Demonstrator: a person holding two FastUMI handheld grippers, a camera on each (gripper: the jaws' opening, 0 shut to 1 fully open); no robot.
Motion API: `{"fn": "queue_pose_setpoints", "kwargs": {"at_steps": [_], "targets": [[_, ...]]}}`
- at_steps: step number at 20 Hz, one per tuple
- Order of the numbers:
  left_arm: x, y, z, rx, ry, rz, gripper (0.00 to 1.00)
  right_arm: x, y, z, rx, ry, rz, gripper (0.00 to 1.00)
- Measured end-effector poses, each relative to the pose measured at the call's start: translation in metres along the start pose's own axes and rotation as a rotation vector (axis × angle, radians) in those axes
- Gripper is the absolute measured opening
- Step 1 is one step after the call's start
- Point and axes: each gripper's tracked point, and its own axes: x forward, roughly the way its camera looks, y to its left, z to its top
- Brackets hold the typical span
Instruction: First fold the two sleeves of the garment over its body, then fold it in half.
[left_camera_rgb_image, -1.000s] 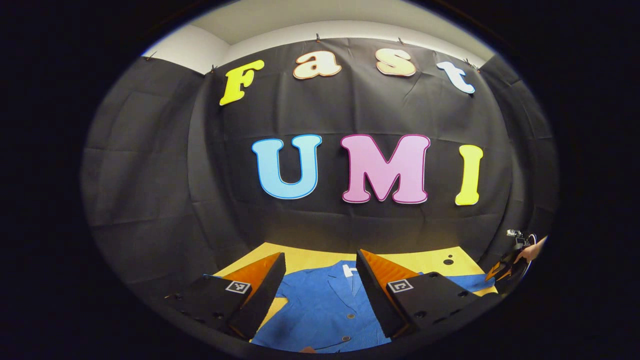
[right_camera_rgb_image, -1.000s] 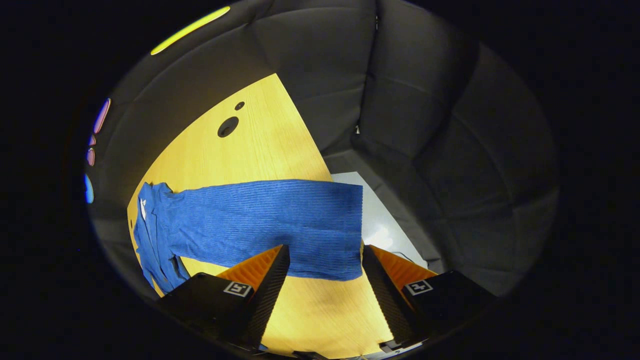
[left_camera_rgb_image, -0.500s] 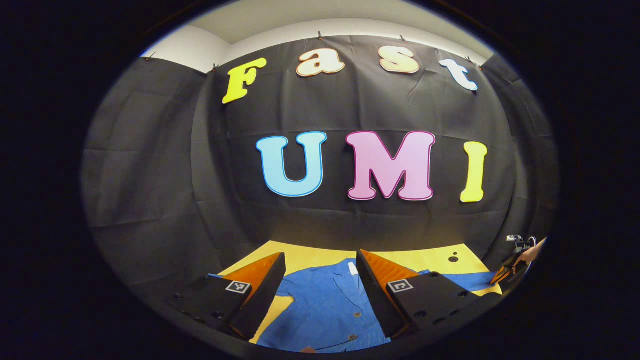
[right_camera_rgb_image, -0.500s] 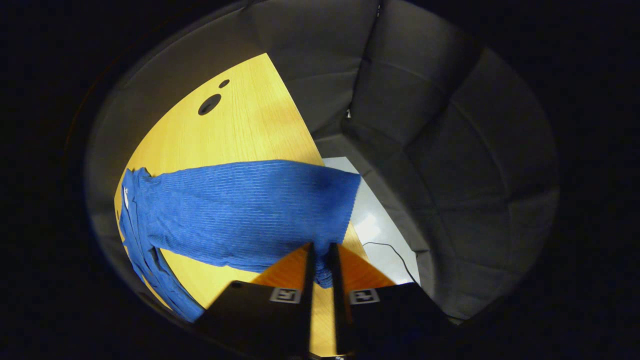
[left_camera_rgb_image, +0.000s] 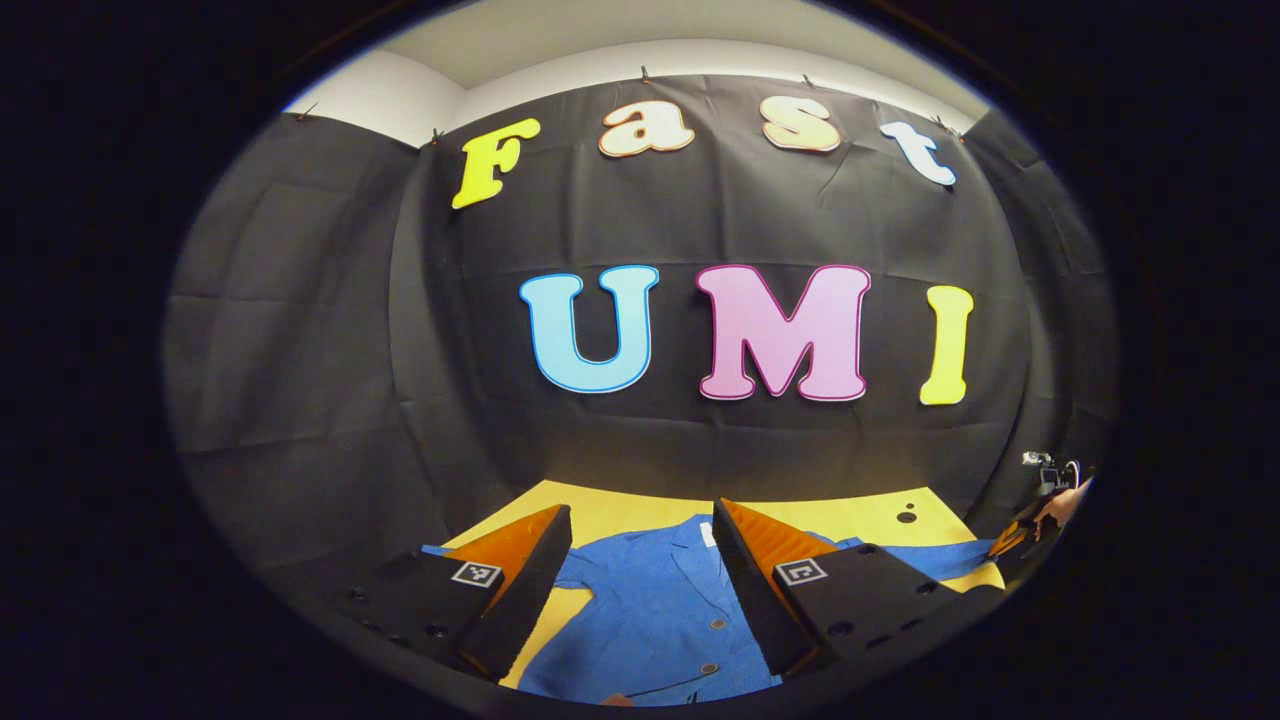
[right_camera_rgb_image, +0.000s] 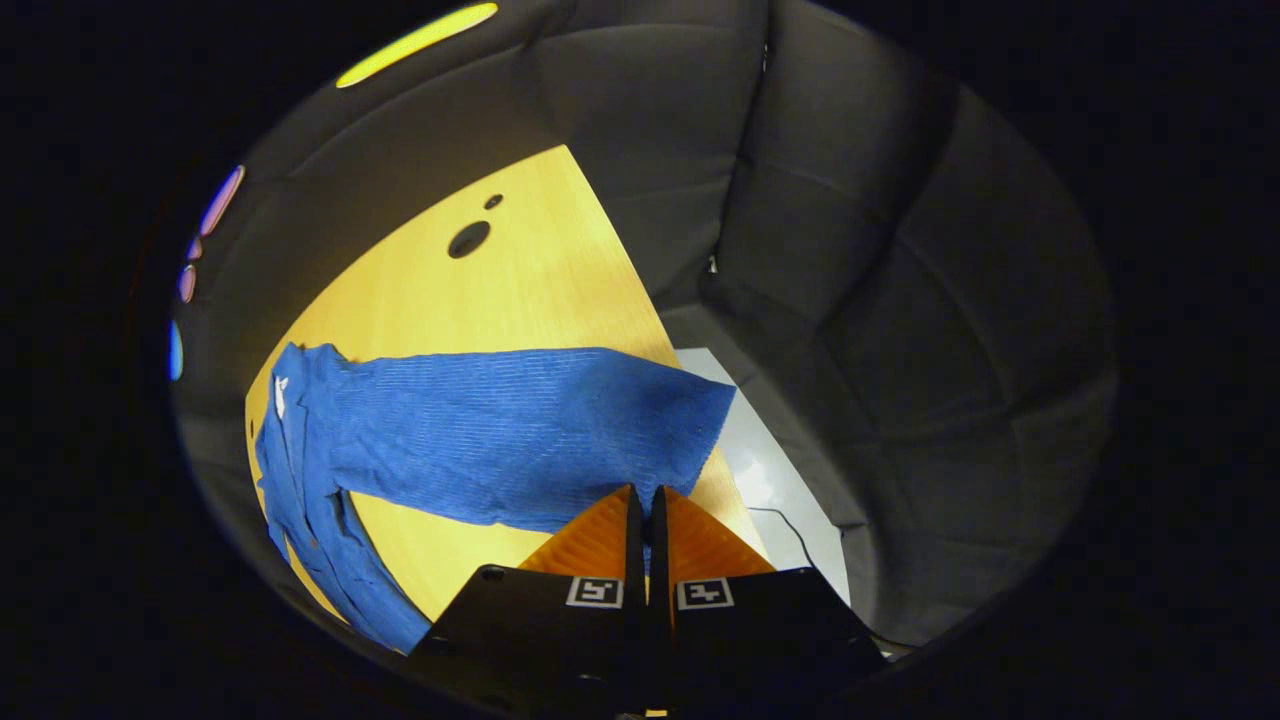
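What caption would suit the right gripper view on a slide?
Right gripper shut on the blue ribbed fabric sleeve, lying across the yellow wooden table.

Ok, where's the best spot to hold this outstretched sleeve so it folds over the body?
Grip the sleeve by its near long edge close to the cuff, coming from the near side of the table. It lies flat and straight out from the jacket body, so holding the far end should carry its whole length. The right gripper is shut about there.

Recording booth: black cloth walls (left_camera_rgb_image: 300, 330), yellow table (right_camera_rgb_image: 520, 290).
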Motion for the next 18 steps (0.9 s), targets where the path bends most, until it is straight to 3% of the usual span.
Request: {"fn": "queue_pose_setpoints", "kwargs": {"at_steps": [5,8,13,18], "targets": [[-0.013,0.003,-0.004,-0.01,-0.02,-0.089,0.82,-0.067,0.019,0.004,-0.044,-0.187,0.034,0.05],[-0.017,0.023,0.006,-0.006,-0.055,-0.137,0.82,-0.119,0.059,0.009,-0.098,-0.279,0.061,0.05],[-0.024,0.078,0.011,-0.061,-0.095,-0.156,0.81,-0.19,0.166,0.031,-0.299,-0.385,0.07,0.05],[-0.022,0.14,-0.009,-0.159,-0.062,-0.105,0.81,-0.232,0.3,0.024,-0.492,-0.41,0.144,0.05]]}}
